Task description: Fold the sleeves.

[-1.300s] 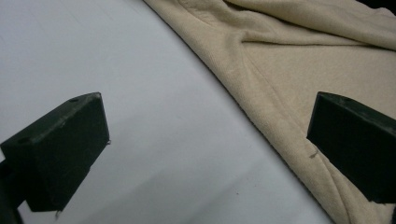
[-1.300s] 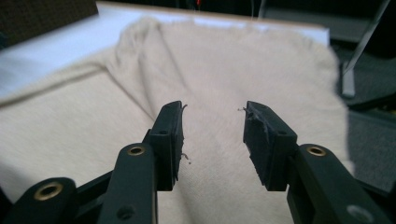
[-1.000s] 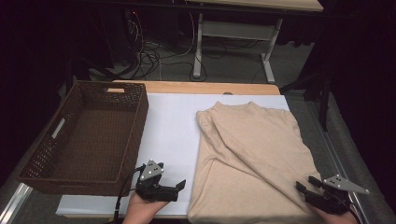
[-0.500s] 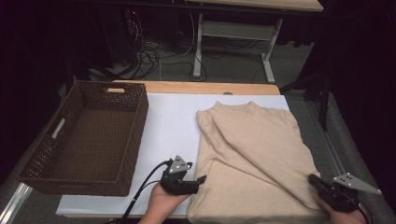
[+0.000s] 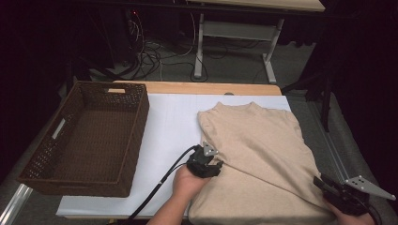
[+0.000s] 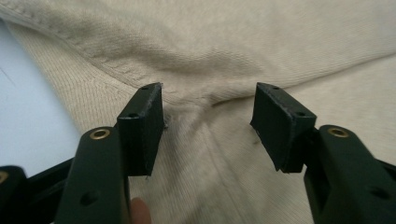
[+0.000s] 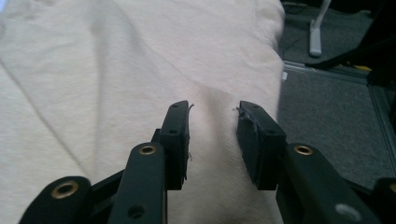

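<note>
A beige sweater (image 5: 263, 140) lies flat on the white table cover (image 5: 169, 122), folded, with its collar at the far end. My left gripper (image 5: 217, 167) rests on the sweater's left edge near a fold line. In the left gripper view its jaws (image 6: 208, 121) stand apart and have just been closing, with a small pucker of knit (image 6: 210, 100) rising between the pads. My right gripper (image 5: 323, 183) is at the sweater's near right corner. Its jaws (image 7: 213, 135) have just been opening, and a soft ridge of the sweater (image 7: 93, 70) lies between them, untouched.
A dark brown wicker basket (image 5: 141, 117) stands on the left of the table with nothing in it. The table's right edge and grey floor (image 7: 327, 107) lie just beyond the right gripper. Cables and a white desk frame (image 5: 202, 47) are behind the table.
The left hand has travelled right and away from me, from the bare white cover onto the sweater's left edge. The right gripper stayed at the near right corner.
</note>
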`<action>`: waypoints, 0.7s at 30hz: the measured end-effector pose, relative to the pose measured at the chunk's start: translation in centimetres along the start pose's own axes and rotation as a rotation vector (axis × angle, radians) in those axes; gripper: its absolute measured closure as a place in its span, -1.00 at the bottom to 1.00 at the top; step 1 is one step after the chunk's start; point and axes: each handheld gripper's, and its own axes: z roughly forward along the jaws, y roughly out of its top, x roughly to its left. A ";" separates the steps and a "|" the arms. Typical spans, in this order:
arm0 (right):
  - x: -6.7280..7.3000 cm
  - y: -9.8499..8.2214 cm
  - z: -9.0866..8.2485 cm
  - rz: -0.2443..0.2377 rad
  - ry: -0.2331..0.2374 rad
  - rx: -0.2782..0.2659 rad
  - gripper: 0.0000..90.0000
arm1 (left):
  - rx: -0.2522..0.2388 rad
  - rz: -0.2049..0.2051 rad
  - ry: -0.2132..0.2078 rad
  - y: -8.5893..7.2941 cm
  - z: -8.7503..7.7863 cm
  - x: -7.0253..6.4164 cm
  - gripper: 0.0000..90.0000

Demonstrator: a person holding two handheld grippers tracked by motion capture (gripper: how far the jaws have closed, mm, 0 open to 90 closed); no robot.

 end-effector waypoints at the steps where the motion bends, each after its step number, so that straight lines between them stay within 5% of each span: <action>1: 0.2 0.1 -0.1 -0.005 0.011 -0.007 0.44 | 0.001 0.001 0.015 0.1 0.1 -0.1 0.01; 6: 1.2 0.2 -0.2 -0.023 0.037 -0.010 0.42 | -0.003 0.000 0.057 0.1 0.1 0.0 0.39; 10: 1.6 0.1 0.0 -0.032 0.048 0.000 0.41 | -0.022 -0.024 0.009 -0.1 -0.6 0.7 0.74; 14: 1.8 0.1 0.0 -0.032 0.050 0.001 0.41 | -0.078 -0.025 0.009 -0.6 -2.1 1.2 0.80; 21: 2.0 -0.1 0.0 -0.038 0.054 0.008 0.41 | -0.089 -0.032 0.034 -1.7 -4.4 3.0 0.80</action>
